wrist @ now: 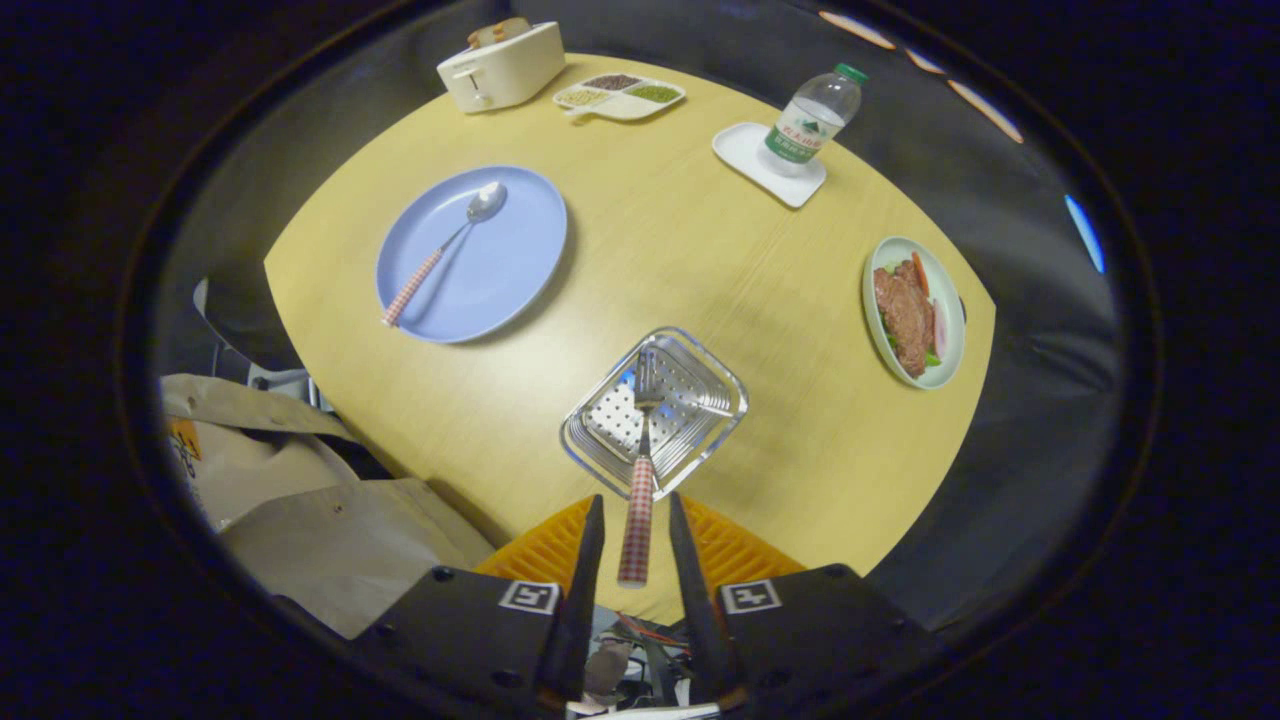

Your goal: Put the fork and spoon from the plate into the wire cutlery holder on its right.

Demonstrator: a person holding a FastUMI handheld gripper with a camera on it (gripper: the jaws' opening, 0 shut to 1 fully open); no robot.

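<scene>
Fingers (637, 520) clamped on fork (638, 500) over wire cutlery holder (700, 440); spoon (440, 255) on plate (520, 270)

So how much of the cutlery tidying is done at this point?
Nothing is stowed yet. The fork is held between the fingers of the gripper, hanging tines-down over the metal holder, so it is partway there. The spoon lies on the blue plate, waiting its turn.
</scene>
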